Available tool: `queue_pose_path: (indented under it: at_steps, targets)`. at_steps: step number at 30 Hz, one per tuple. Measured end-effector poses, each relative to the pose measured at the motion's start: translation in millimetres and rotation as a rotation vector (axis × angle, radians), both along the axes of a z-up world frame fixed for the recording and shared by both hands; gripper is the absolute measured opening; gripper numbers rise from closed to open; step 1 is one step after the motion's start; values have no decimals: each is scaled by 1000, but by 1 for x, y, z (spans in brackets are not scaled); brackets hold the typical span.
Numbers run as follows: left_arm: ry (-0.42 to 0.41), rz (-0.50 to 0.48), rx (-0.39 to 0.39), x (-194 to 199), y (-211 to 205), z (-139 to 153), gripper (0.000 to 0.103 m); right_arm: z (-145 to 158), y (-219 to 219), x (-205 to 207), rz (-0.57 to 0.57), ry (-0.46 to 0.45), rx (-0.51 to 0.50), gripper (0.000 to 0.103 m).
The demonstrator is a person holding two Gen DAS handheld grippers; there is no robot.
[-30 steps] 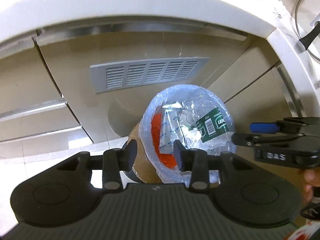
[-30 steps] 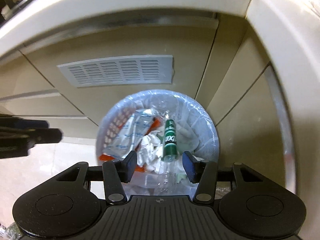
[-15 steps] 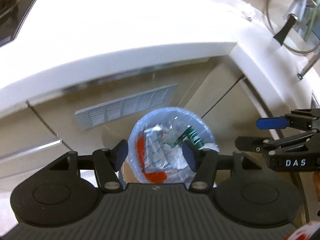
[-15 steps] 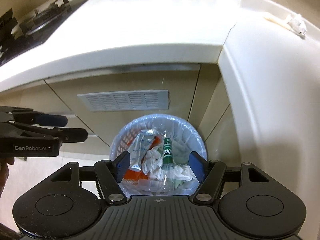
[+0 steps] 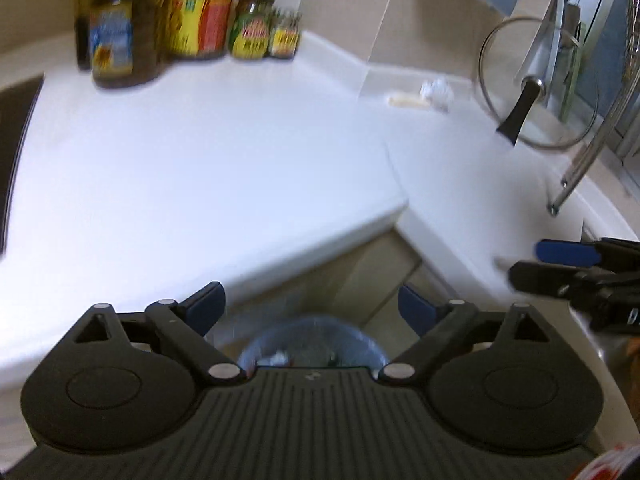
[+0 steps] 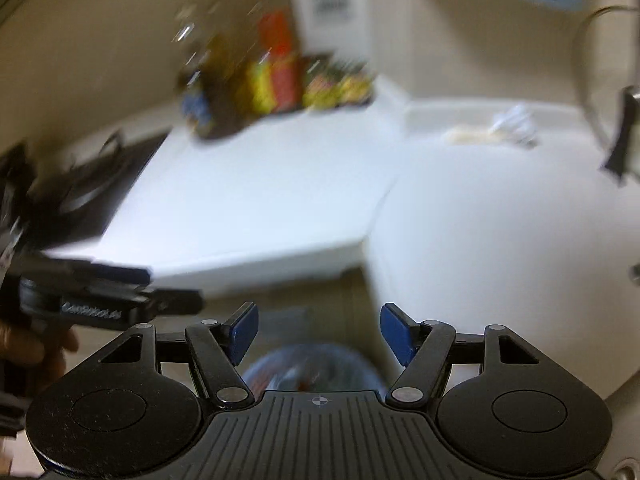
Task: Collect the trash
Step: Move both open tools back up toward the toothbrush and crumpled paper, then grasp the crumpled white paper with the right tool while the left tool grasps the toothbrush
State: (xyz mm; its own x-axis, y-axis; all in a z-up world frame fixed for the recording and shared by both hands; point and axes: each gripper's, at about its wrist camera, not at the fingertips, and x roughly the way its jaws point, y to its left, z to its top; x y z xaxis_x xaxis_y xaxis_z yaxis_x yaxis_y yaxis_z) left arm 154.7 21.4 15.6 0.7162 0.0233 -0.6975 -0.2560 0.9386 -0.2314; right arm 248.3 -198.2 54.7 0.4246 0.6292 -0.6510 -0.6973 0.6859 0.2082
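The left gripper has its jaws spread wide and nothing sits between them; they have just been opening. Below the gap, close under the gripper body, the rim of the trash bin with its clear plastic liner shows, partly hidden. Inside it only blurred scraps can be made out. Beyond the jaws the white counter stretches away. Far ahead of the jaws and to their right, a crumpled paper lies on the counter, and a pale stick lies just beside it on its left. Both are well apart from the fingertips.

The right gripper is also released, with its jaws apart and empty; they too have just been opening. The bin appears again below the gap, blurred, near the gripper body. The crumpled paper and the stick are far ahead and right of these jaws, on the counter.

At the far side of the counter, ahead and left of the left jaws, stand several bottles and jars. A glass lid leans upright to the right of the paper. Each gripper shows at the edge of the other camera's view, held by a hand.
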Motion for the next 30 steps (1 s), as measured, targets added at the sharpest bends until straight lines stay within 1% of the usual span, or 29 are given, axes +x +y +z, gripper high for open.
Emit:
queue_pose_path:
  at_steps: [3, 5, 8, 11, 13, 16, 18, 20, 23, 26, 30]
  targets:
    - [-35, -39, 24, 22, 3, 10, 93, 11, -14, 15, -111, -25, 25, 73]
    - [-59, -84, 47, 38, 1, 16, 93, 15, -22, 22, -185, -32, 30, 73]
    - [-82, -155, 63, 65, -6, 23, 93, 20, -33, 35, -260, -50, 30, 73]
    - [-106, -202, 82, 90, -14, 31, 93, 23, -45, 52, -289, -78, 31, 74]
    - [-119, -227, 86, 109, -19, 35, 94, 24, -47, 69, -288, -96, 22, 74]
    - [-120, -231, 131, 143, -25, 36, 94, 20, -44, 112, -268, -132, 13, 74]
    - [-105, -215, 141, 166, -26, 35, 93, 16, -46, 143, -262, -151, 13, 74]
    - [-100, -210, 138, 188, -28, 34, 93, 9, -43, 182, -257, -162, 13, 74]
    - [-83, -203, 171, 220, -33, 29, 93, -2, -38, 240, -254, -185, 16, 74]
    - [-53, -195, 181, 252, -36, 23, 93, -17, -24, 291, -248, -171, 21, 74]
    - [-24, -175, 180, 281, -38, 15, 93, -32, -1, 346, -232, -165, 17, 74]
